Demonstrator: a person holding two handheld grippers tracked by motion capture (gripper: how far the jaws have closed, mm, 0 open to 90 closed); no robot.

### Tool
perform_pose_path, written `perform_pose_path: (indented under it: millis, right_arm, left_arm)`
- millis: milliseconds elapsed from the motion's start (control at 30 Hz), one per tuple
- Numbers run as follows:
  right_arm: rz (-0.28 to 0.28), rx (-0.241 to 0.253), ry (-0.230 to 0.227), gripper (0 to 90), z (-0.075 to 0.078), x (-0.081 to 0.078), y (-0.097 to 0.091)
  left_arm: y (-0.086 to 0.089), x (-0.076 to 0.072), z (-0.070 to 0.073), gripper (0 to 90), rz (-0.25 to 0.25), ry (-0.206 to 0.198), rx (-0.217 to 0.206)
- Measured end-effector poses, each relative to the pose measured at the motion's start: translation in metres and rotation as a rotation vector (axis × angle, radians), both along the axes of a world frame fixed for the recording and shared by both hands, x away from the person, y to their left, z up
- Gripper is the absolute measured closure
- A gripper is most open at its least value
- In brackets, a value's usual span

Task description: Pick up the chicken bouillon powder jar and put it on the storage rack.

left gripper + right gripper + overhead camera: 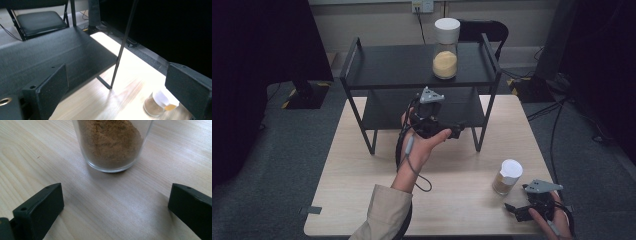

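**Q:** Status, left to right?

**A:** I have the left gripper [451, 131] held up in front of the rack [362, 75], level with its lower shelf. In the left gripper view its jaws stand wide apart with nothing between them. On the rack's top shelf, toward the right, stands a tall jar [446, 48] with a white lid, part full of yellow powder.

**Q:** And the right side?

**A:** A short jar [507, 177] stands upright on the table [362, 165], near the front right corner. My right gripper [515, 210] rests just in front of it, apart from it. In the right gripper view the jaws are spread wide and empty, and the jar's base sits just ahead of them, centred.

**Q:** How will that jar handle?

**A:** My judgement: clear glass wall, so rigid, smooth and breakable. Brown powder fills about the lower half, so I expect moderate weight carried low. The lid is white; I cannot tell how tightly it sits.

**Q:** Where do I take hold?

**A:** On the glass wall, around mid-height, jaws on opposite sides. Avoid the lid. Close gently, since glass may slip. Keep the jar upright so the powder does not shift.
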State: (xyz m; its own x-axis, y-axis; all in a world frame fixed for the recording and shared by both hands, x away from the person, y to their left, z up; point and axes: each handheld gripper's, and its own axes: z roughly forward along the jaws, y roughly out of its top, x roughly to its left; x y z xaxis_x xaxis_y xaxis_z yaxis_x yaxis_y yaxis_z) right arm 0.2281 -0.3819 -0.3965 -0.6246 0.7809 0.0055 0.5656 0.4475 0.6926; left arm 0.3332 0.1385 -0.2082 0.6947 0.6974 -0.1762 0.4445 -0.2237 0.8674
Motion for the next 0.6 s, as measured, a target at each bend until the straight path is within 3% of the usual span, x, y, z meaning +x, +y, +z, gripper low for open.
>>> perform_pose_path:
  millis: [600]
  right_arm:
    - [-0.001, -0.001, 0.001, 0.0, 0.0, 0.0, 0.0]
  left_arm:
    - [0.014, -0.011, -0.066, 3.8, 0.015, 0.058, -0.021]
